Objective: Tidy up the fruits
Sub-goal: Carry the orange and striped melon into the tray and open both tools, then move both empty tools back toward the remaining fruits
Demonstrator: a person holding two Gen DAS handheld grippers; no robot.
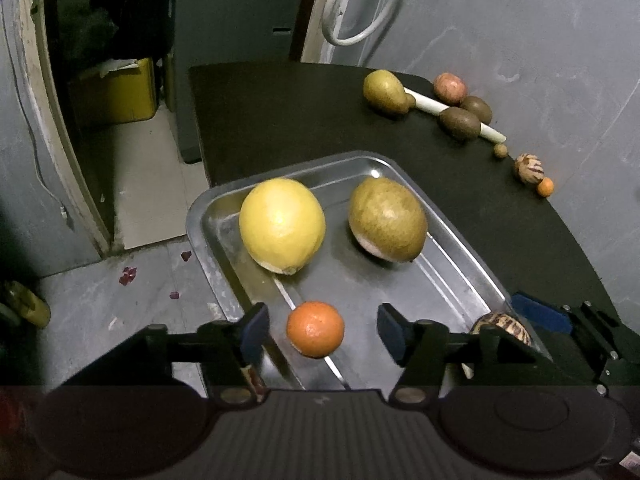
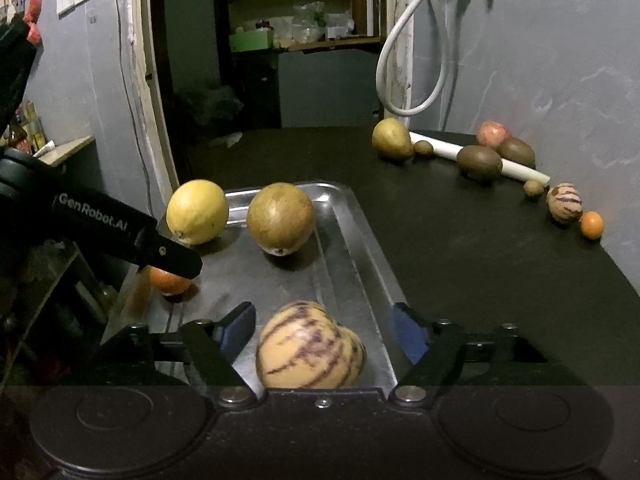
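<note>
The left gripper (image 1: 322,330) hung with its fingers spread around a small orange (image 1: 315,329) in the near end of the metal tray (image 1: 452,280); a lemon (image 1: 282,225) and a brown pear (image 1: 387,219) sat farther back.

So the whole setup sits on a black table (image 2: 460,264) pushed against a grey wall. Lower middle of the right wrist view there's a metal tray (image 2: 360,248) lying flat on it. Way over on the upper right, loose stuff sits straight on the tabletop: a yellow-green pear-ish fruit (image 2: 392,139), a white tube (image 2: 480,156), two brown kiwis (image 2: 479,162), a reddish apple (image 2: 493,133), a striped melon (image 2: 564,202) and a tiny orange (image 2: 591,224) just beside it.
</note>
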